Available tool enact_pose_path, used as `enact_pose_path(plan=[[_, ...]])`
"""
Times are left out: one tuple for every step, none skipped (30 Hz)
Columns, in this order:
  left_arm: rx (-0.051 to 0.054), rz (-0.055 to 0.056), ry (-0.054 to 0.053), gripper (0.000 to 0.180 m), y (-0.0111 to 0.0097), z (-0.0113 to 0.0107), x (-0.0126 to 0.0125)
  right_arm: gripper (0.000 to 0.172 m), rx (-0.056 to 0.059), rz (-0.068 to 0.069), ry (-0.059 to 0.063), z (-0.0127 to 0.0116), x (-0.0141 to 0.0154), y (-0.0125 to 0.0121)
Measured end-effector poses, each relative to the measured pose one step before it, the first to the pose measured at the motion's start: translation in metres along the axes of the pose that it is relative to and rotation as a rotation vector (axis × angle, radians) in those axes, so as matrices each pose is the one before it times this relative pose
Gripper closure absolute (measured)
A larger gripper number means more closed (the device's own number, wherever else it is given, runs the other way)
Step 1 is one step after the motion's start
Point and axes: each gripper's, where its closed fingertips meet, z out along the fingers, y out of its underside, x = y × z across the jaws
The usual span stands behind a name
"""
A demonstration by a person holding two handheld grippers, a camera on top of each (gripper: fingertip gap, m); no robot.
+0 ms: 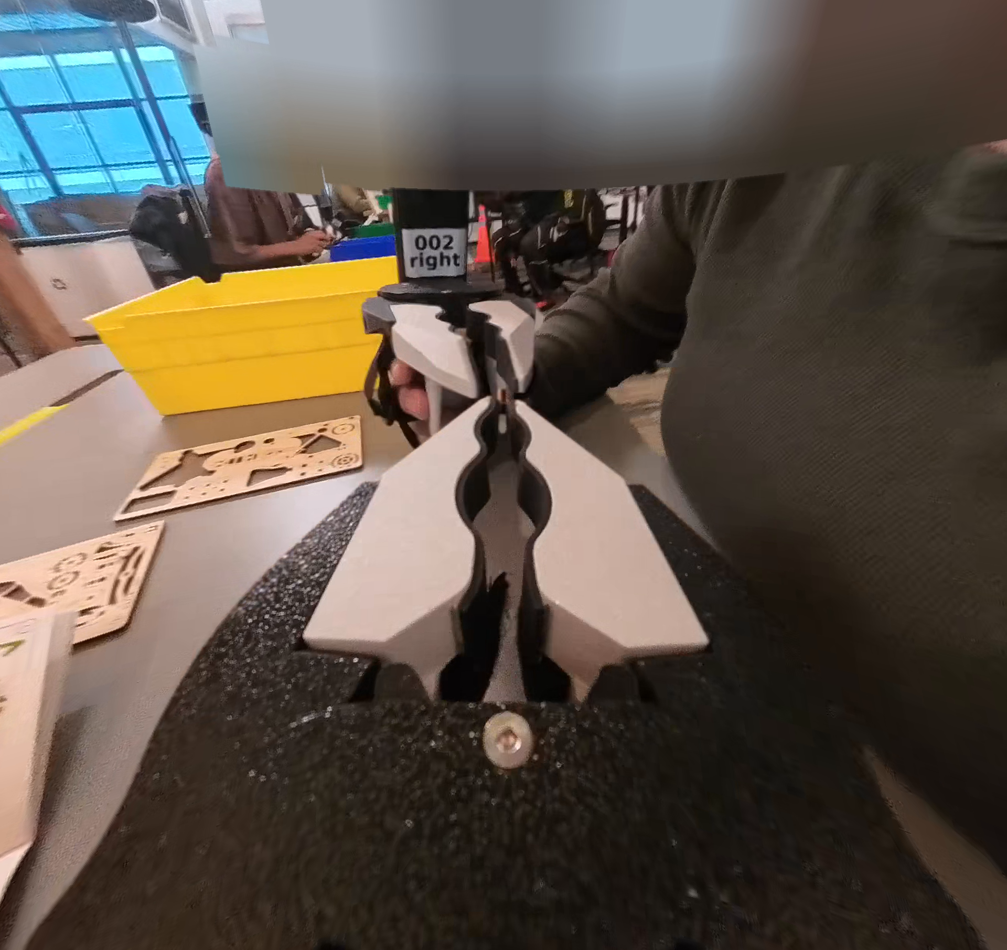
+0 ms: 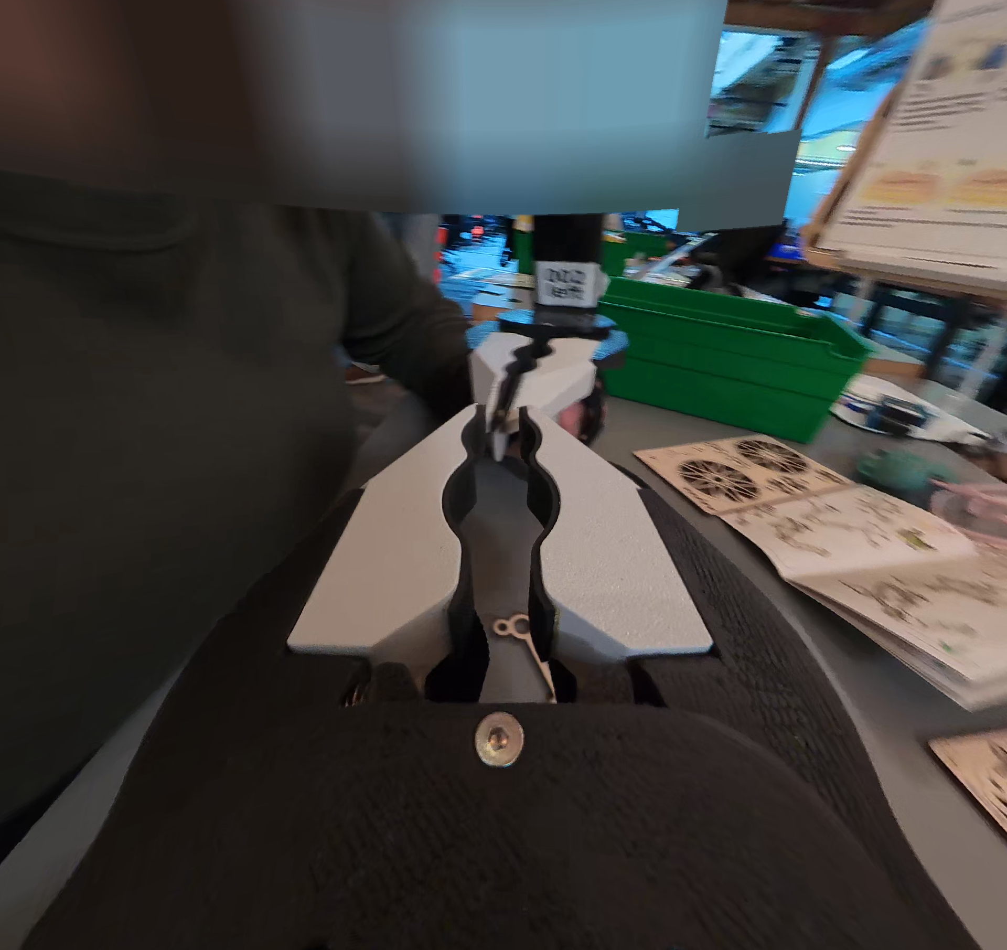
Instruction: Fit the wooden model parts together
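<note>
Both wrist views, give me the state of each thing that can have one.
left hand-held gripper: shut on small wooden piece.
right hand-held gripper: open, fingers either side of the left one's tips.
wooden sheets: flat, parts punched out.
wheel sheet: flat, wheels still in.
booklet: open.
yellow bin: upright.
green bin: upright.

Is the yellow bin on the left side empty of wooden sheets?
Cannot tell: the yellow bin shows only its outer walls; two wooden sheets lie on the table.
</note>
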Motion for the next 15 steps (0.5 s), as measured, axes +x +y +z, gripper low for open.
enact_pose_path(plan=[[0.009,-0.0228,0.0093,0.18,-0.0002,-0.0005,-0.00022,0.162,0.0049,0.004,-0.0189,0.00084,-0.003,-0.00066],[0.0076,-0.0192,0.014,0.18,-0.00019,-0.00056,0.00024,0.163,0.0032,0.0031,-0.0095,0.001,-0.00157,-0.0001],[0.0107,-0.0159,0.0091,0.18,-0.0009,-0.0005,0.00003,0.164,0.0012,0.0005,-0.0009,0.0005,-0.00064,-0.00008],[0.0052,-0.0099,0.0059,0.18,-0.00014,-0.00016,0.00012,0.164,0.0002,-0.0003,0.0011,0.00001,-0.00025,-0.00018],[0.0004,-0.0043,0.0053,0.18,0.00026,0.00034,0.00053,0.166,-0.0022,-0.0006,0.0019,-0.00007,0.00005,0.00009],[-0.0032,0.0012,0.0026,0.18,0.00048,0.0005,0.00067,0.169,-0.0036,-0.002,0.0052,-0.00013,0.00048,0.00028],[-0.0026,0.0051,0.0,0.18,0.00029,0.00043,0.00045,0.171,-0.002,-0.0033,0.0037,-0.0003,0.00028,0.00013],[-0.0002,0.0031,-0.0015,0.18,-0.00006,0.00015,-0.00001,0.171,-0.0002,-0.0022,0.0013,0.00002,0.00019,0.00011],[0.0,-0.0015,0.0016,0.18,-0.0001,0.00006,0.00011,0.171,0.0002,0.0002,0.0003,0.00011,0.0002,0.0],[0.0012,-0.0008,-0.0005,0.18,-0.00017,-0.00007,-0.00015,0.171,0.0009,0.0005,0.0013,0.00011,0.00024,-0.00011],[0.0009,-0.0013,-0.0006,0.18,0.00008,-0.00002,-0.00006,0.171,0.0005,-0.0015,0.002,0.00002,0.00015,0.00001],[0.0012,-0.0036,0.0011,0.18,-0.00017,-0.00001,-0.00008,0.171,0.0002,-0.0025,0.0017,0.00023,0.00017,-0.00004],[0.0015,-0.0041,0.0016,0.18,-0.00011,0.0,0.00002,0.171,-0.001,-0.0026,0.0014,-0.00017,0.00021,0.00011],[0.0011,-0.0038,0.0015,0.18,-0.00005,0.00012,0.00012,0.17,-0.0023,-0.0043,0.0013,0.0,0.00015,0.00029],[0.0007,-0.0022,0.0039,0.18,0.00012,0.00031,0.00054,0.17,-0.0015,-0.0066,-0.0013,0.00013,-0.0003,0.00006]])
